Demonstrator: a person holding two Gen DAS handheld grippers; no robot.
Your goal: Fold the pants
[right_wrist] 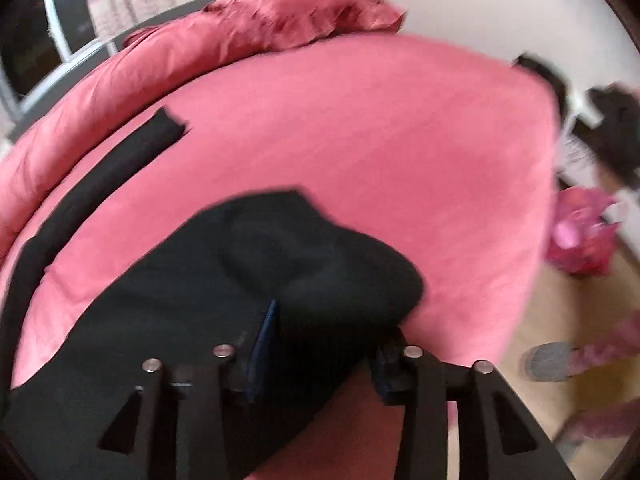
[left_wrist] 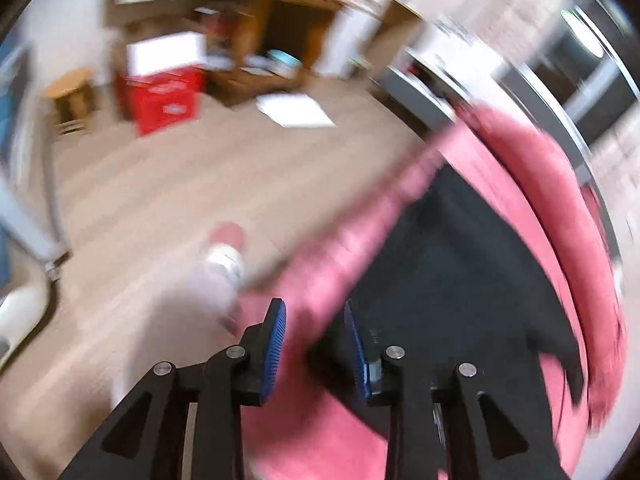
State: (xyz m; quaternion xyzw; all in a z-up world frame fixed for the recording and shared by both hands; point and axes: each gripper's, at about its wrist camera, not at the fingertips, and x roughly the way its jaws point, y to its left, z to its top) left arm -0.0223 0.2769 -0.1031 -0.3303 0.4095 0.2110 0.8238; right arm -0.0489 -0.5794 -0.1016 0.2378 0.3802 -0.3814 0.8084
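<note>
Both jaws released: left hand-held gripper beside black pants, right hand-held gripper above them.

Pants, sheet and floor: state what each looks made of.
Pants: soft black fabric, matte, likely a knit; it slumps in rounded folds, though blur hides the weave.
Sheet: pink woven cloth, probably cotton, matte, with fine creases where it bunches.
Floor: pale wood or laminate planks, going by faint lengthwise streaks; blur leaves it open.

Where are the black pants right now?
The black pants lie spread on the pink bed cover, lower left in the right wrist view, one leg reaching up-left toward the bunched duvet.
</note>
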